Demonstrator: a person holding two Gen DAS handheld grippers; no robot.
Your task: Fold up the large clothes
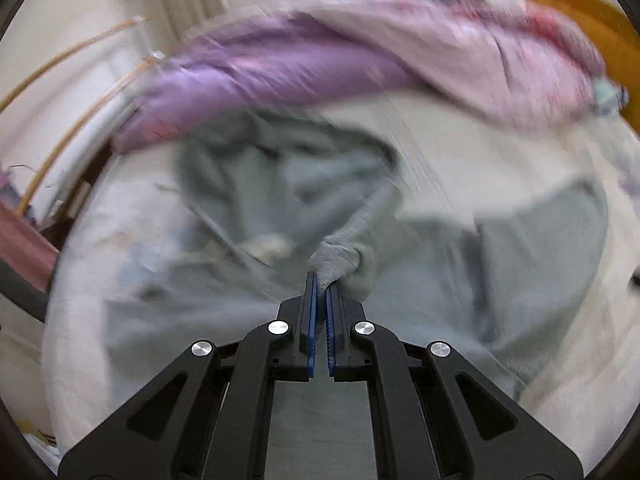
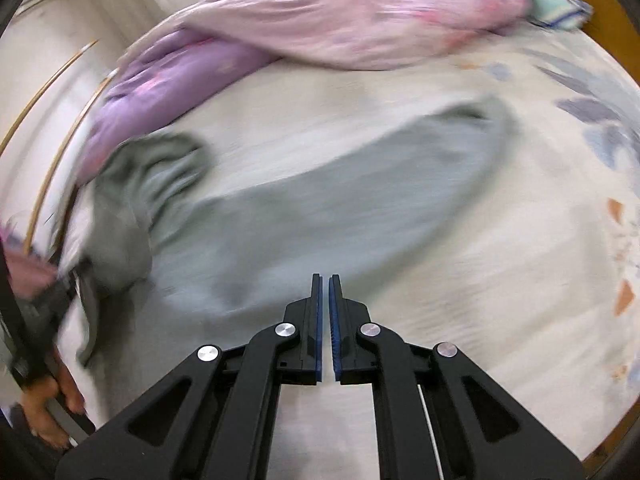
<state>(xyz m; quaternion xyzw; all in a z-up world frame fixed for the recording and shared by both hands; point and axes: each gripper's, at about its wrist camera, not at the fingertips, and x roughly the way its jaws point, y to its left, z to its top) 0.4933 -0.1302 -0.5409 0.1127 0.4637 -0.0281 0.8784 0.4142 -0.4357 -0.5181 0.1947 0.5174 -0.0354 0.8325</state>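
Jaws of left gripper (image 1: 321,285): closed on a bunched end of the grey garment (image 1: 280,196), apparently a cuff or sleeve tip, ribbed knit, soft and thick.
Jaws of right gripper (image 2: 324,285): pads drawn nearly together, a thin slit between, nothing held; poised over the near edge of the same cloth.
Grey garment, item proper: heavy jersey or fleece, matte, grey-green. In the right wrist view one long panel lies fairly flat across the bed (image 2: 520,264), running near-left to far-right; the far-left portion is crumpled in deep folds. In the left wrist view the middle is heaped and twisted.
Progress, judged: early. No tidy fold visible; spreading and straightening remain, then the folds themselves.
Bed: pale cotton sheet, faint leaf print at right.
Quilt (image 2: 360,16): pink and purple, puffy, piled along the far side.
Both views motion-blurred; fine detail uncertain.
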